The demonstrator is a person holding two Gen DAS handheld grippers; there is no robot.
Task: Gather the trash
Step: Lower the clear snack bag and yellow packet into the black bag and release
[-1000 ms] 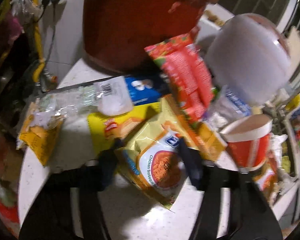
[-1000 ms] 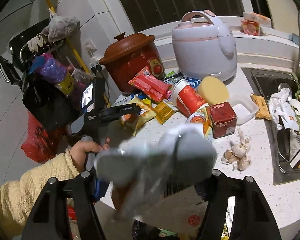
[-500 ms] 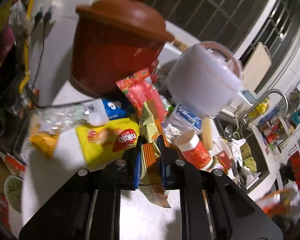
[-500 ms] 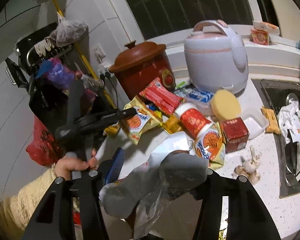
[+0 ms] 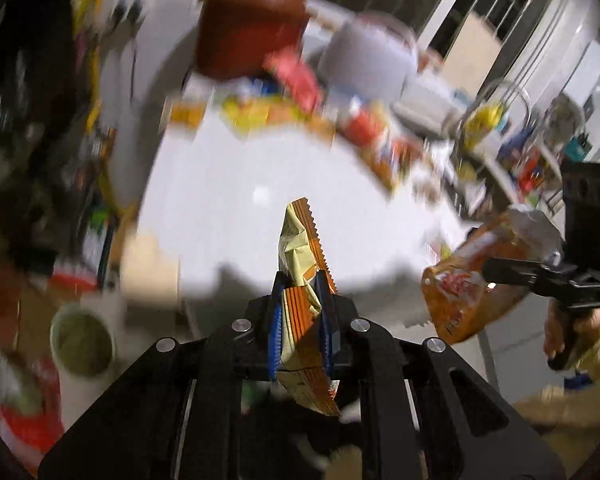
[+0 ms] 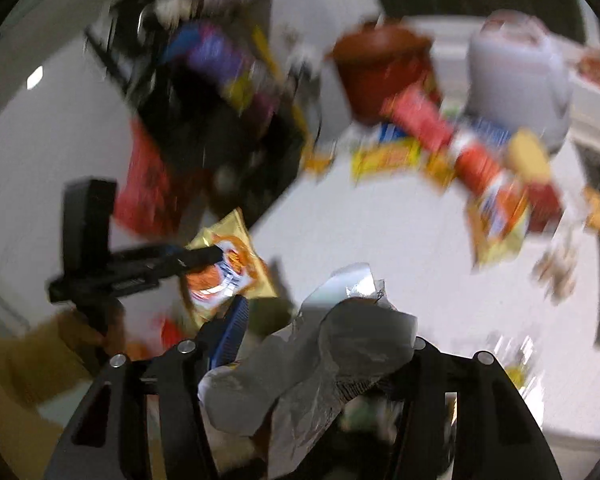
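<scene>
Wrappers fill both claws: left claw (image 5: 299, 312) pinches a yellow packet (image 5: 300, 264) above the table (image 5: 228, 216). Right claw (image 6: 320, 344) grips a silver bag (image 6: 320, 344); only the left view shows its orange side, at 3 o'clock. Print unreadable.

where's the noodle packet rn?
Clamped in the left gripper, the noodle packet is off the white counter; in the right wrist view it shows lower left, beside the crumpled silver wrapper in the right gripper.

Countertop litter (image 5: 340, 120) blurred beyond reading
</scene>
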